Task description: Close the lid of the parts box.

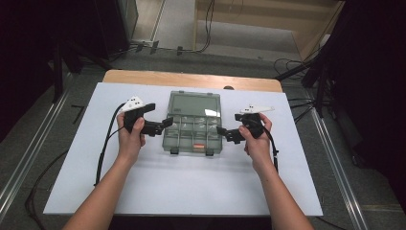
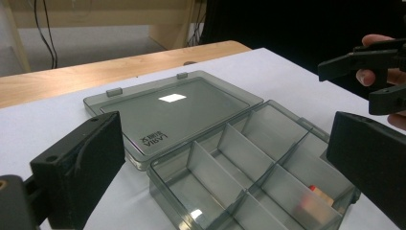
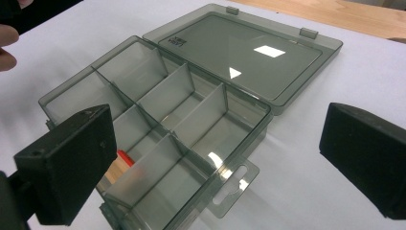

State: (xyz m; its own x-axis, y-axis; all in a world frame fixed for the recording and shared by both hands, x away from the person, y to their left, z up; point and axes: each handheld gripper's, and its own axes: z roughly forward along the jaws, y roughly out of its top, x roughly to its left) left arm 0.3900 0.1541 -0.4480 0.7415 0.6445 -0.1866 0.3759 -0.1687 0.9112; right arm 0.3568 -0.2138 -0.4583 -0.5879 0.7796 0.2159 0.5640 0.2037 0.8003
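A smoky clear compartment box (image 1: 178, 143) lies open at the table's middle, its lid (image 1: 195, 102) folded flat behind it. A small red-and-tan piece (image 1: 198, 145) rests in a front compartment; the other compartments look bare. My left gripper (image 1: 166, 123) is open at the box's left wall and my right gripper (image 1: 221, 131) is open at its right wall. In the left gripper view the jaws stand wide apart around the tray (image 2: 167, 184), with the lid (image 2: 172, 112) and the piece (image 2: 318, 196) ahead. The right gripper view has the tray (image 3: 258, 120) and the piece (image 3: 123, 160) between wide jaws.
A white sheet (image 1: 182, 187) covers the table, with a wooden edge (image 1: 191, 79) at the back. Cables (image 1: 292, 64) and dark stand legs lie on the floor around it. My other gripper (image 2: 368, 72) shows far right in the left gripper view.
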